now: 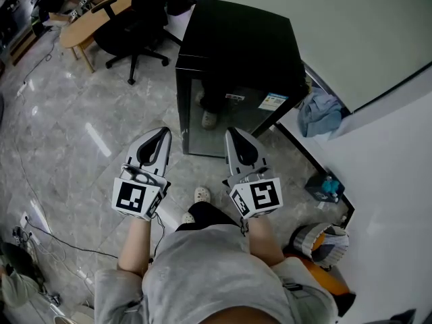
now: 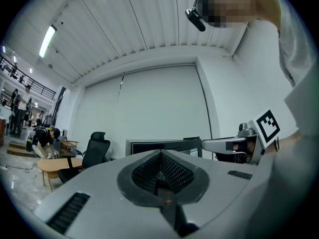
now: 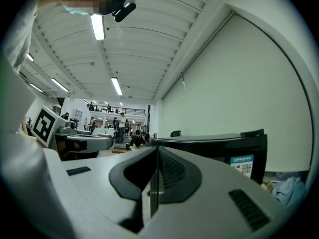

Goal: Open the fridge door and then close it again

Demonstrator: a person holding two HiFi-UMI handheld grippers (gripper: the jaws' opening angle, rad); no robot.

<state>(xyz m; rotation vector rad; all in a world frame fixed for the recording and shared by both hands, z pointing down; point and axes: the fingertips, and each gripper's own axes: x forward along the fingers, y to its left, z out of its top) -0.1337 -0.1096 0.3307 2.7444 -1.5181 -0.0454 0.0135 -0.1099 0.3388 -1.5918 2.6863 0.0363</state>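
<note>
Fridge: a small black fridge [image 1: 236,52] stands on the floor by the wall, straight ahead of the person. Its glass door [image 1: 223,123] faces them and looks shut.
Left gripper [image 1: 162,135]: the jaws are pressed together with nothing between them. It is held level and well short of the door.
Right gripper [image 1: 233,133]: the jaws also meet and are empty. It is beside the left one, on the door's stickered side.
Step in hand: probably the approach; opening has not begun.
Grip: the jaws should part before they arrive. No handle or hinge side can be made out, so the free edge must be found first.
Pull: a slow arc about the hinge should keep the light fridge from sliding.
Watch: the blue cloth [image 1: 318,111] lies just right of the fridge.
</note>
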